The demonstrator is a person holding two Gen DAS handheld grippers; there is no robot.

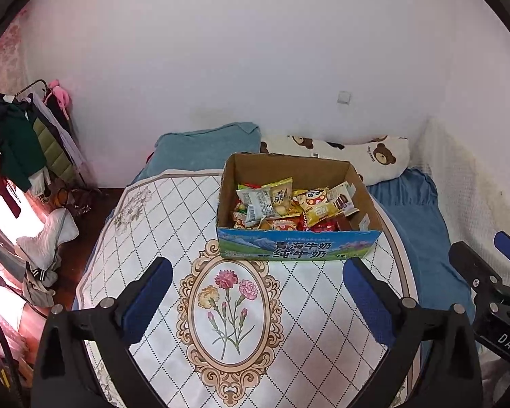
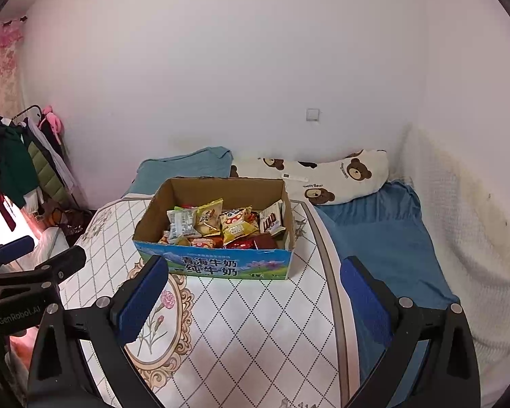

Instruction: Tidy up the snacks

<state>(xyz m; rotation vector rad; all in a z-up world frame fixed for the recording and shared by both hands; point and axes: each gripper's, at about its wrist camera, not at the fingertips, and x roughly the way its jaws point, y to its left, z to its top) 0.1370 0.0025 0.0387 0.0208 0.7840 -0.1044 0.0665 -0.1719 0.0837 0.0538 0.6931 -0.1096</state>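
Cardboard box (image 1: 299, 244) — snack packets (image 1: 289, 207) heaped inside

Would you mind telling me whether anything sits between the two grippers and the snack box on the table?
Nothing visible does. Only bare patterned tabletop lies between the open left gripper, the open right gripper and the cardboard snack box; its open top leaves the snacks uncovered.

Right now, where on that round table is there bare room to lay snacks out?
The table is bare in front of the cardboard box, over the flower medallion, and across the chequered stretch to the box's left. The box itself is crammed with snack packets.
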